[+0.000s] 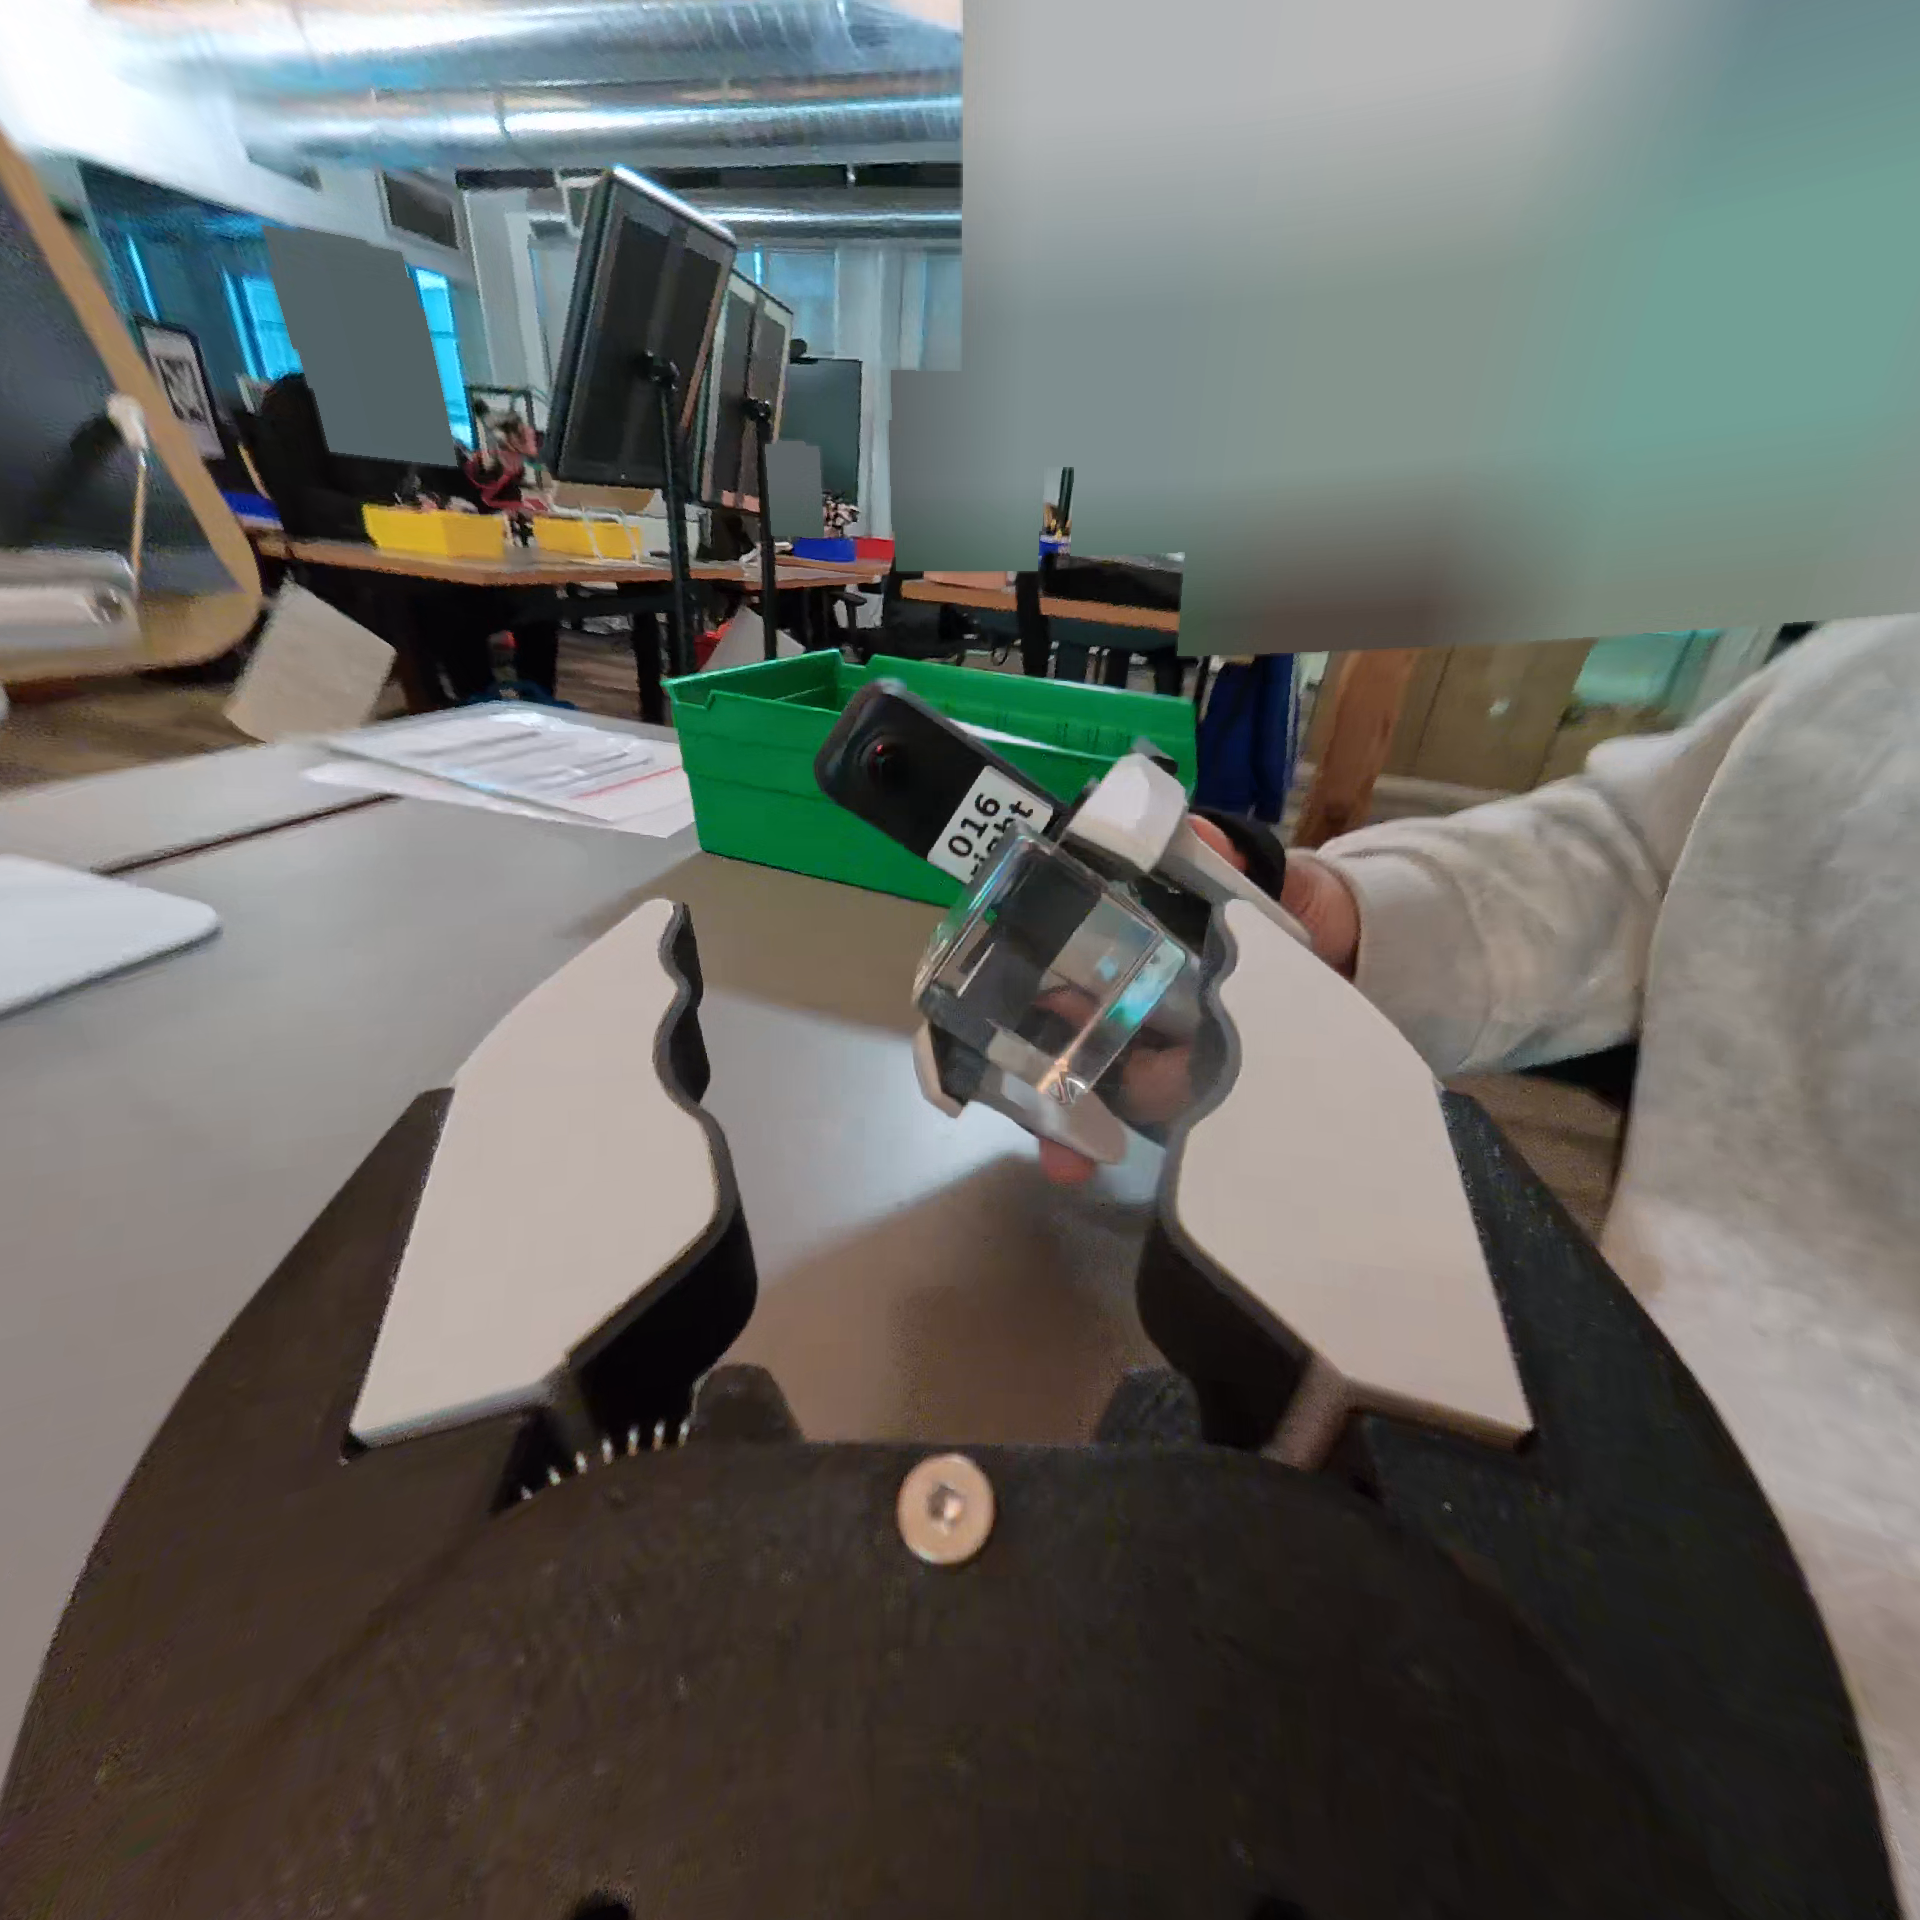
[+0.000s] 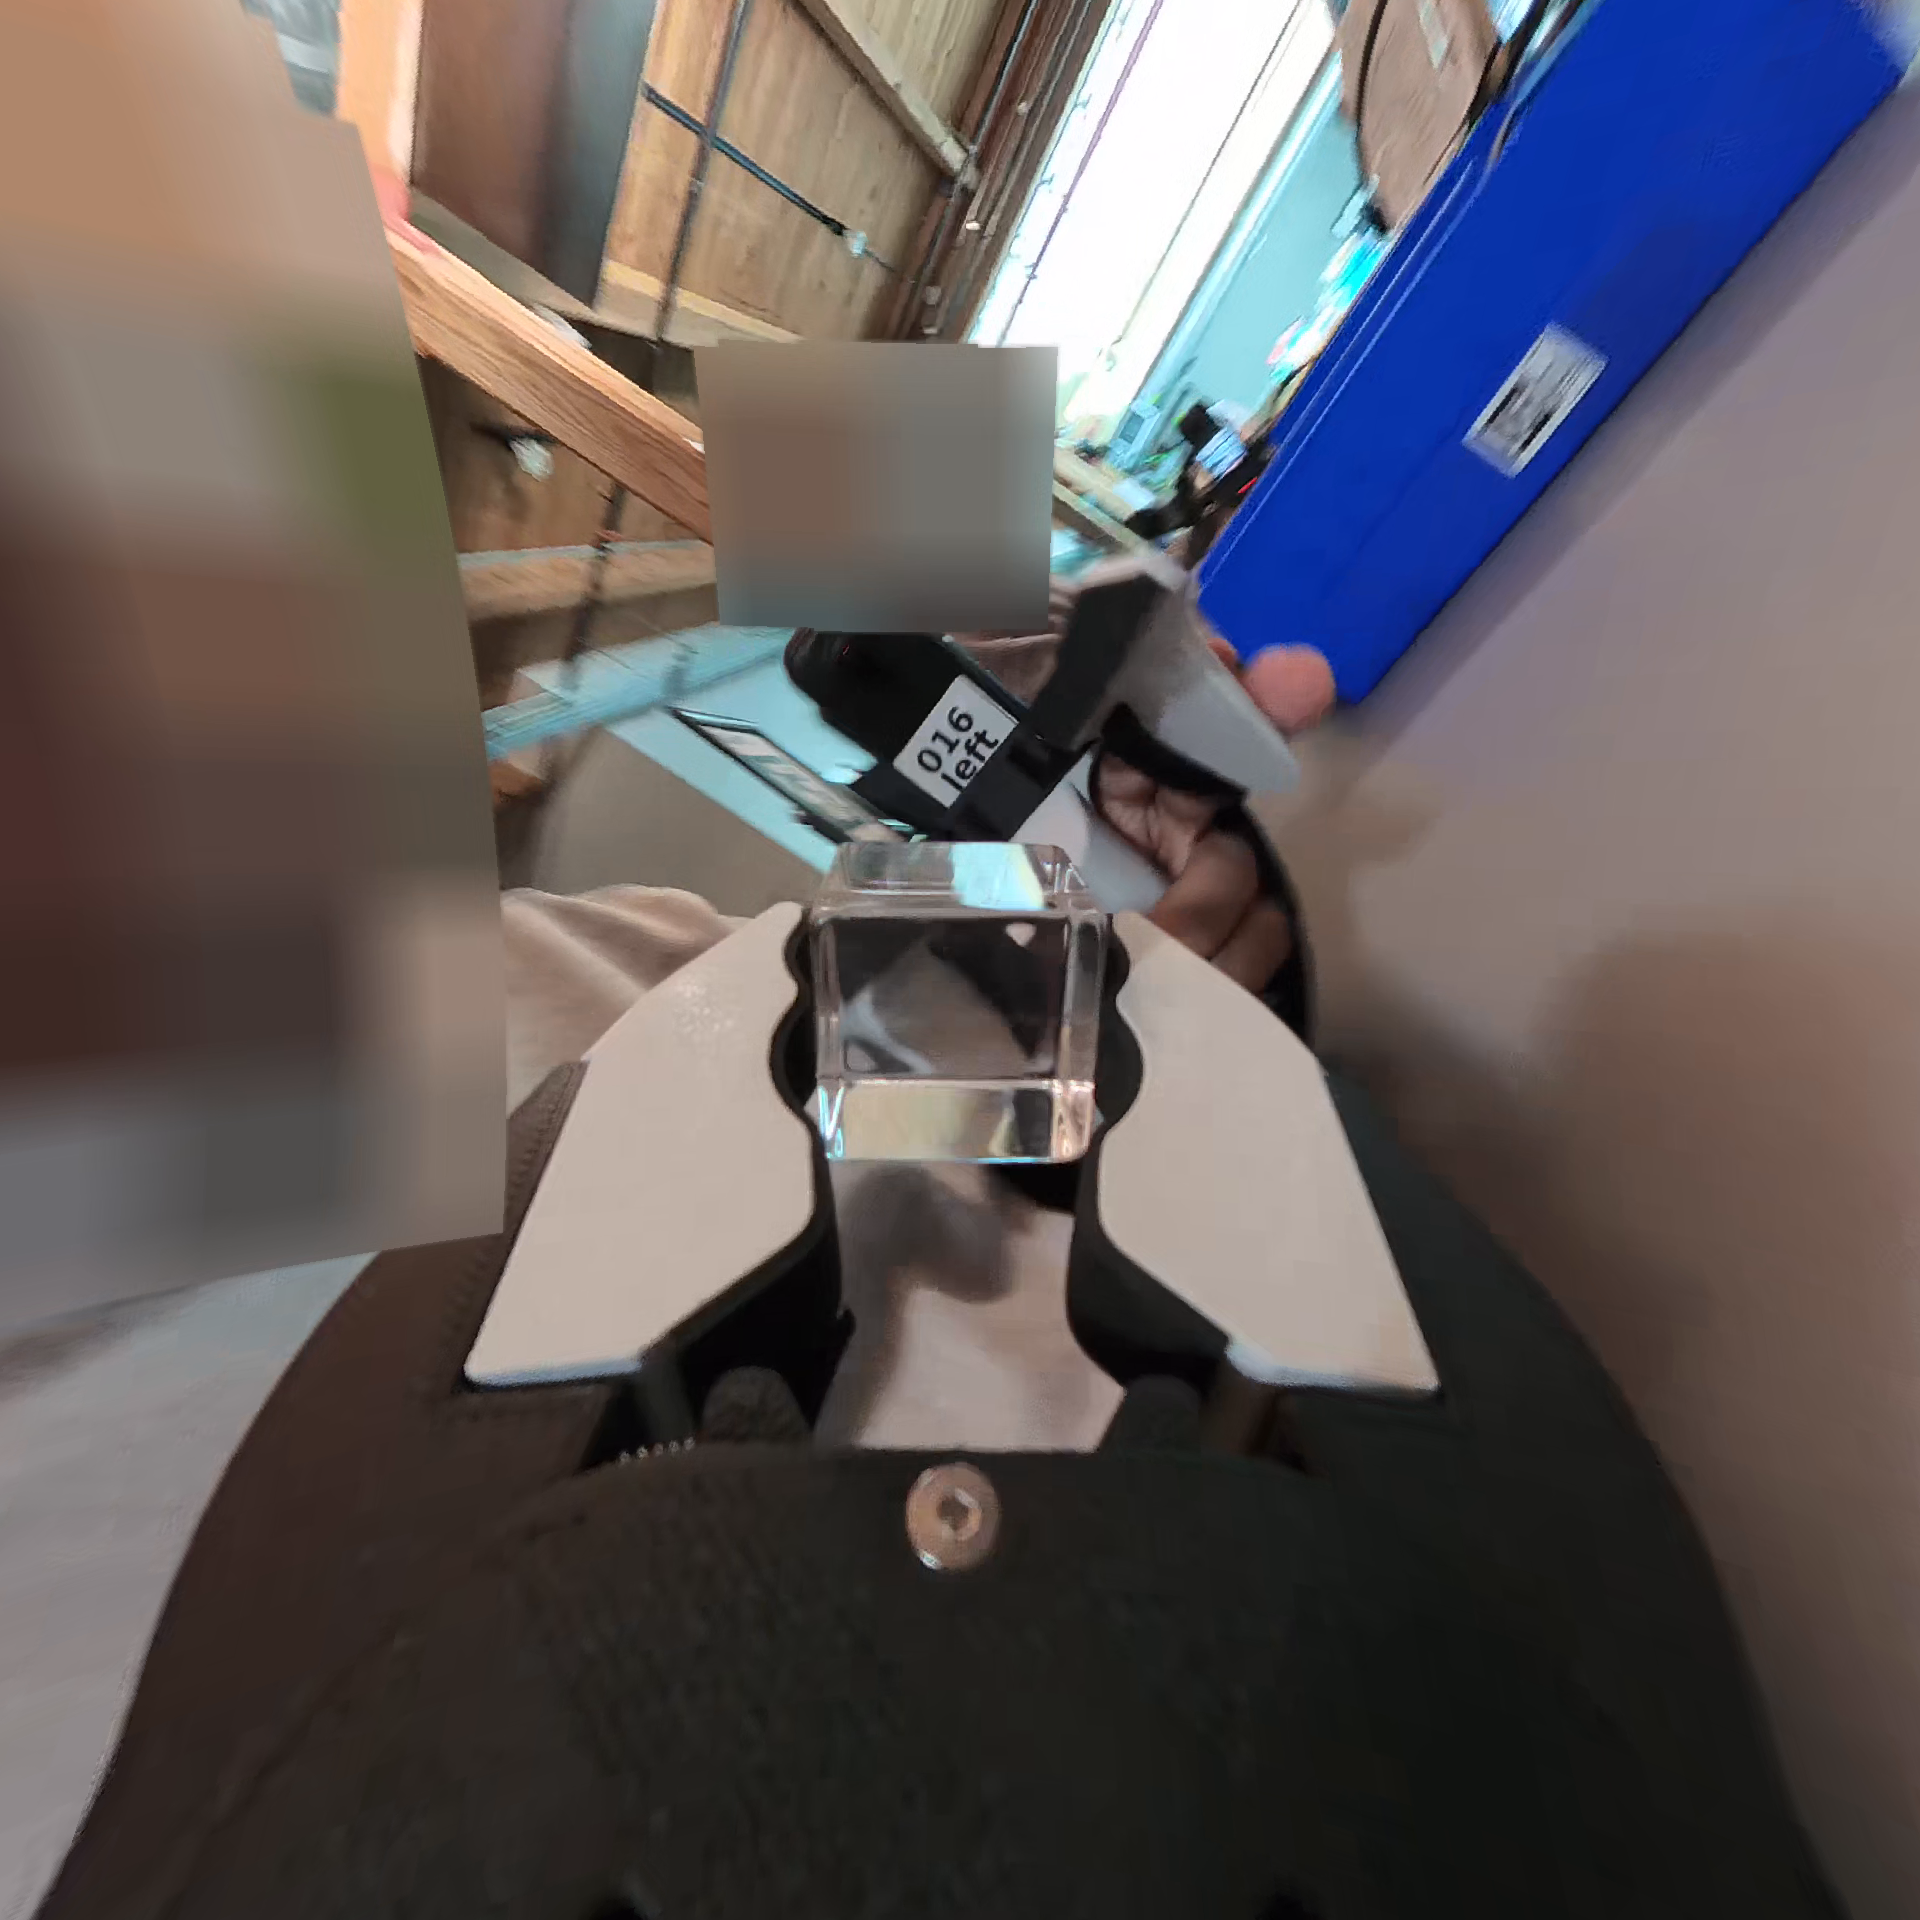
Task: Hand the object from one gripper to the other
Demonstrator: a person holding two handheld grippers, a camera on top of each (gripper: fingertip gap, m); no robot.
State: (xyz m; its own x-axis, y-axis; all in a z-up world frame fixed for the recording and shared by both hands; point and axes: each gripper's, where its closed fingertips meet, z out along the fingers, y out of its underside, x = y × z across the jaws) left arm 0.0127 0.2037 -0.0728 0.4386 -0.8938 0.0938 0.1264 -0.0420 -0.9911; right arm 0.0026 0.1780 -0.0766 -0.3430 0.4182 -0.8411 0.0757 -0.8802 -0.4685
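Note:
A clear cube [image 2: 956, 1018] sits clamped between the white fingers of my right gripper [image 2: 954, 997], which is shut on it. In the left wrist view the cube [image 1: 1049, 987] hangs in the air above the grey table [image 1: 312, 1039], held by the right gripper, whose camera [image 1: 883, 758] faces me. My left gripper [image 1: 945, 956] is open wide and empty. The cube lies between its fingers, close to the right finger [image 1: 1330, 1143]; I cannot tell if they touch. In the right wrist view the left gripper's handle [image 2: 1195, 686] shows beyond the cube, held by a hand.
A green bin [image 1: 769, 758] stands on the table just behind the grippers, with papers [image 1: 520, 758] to its left. A white flat object [image 1: 83, 925] lies at the far left. A person's grey sleeve [image 1: 1610, 883] fills the right. A blue box [image 2: 1507, 312] is at upper right.

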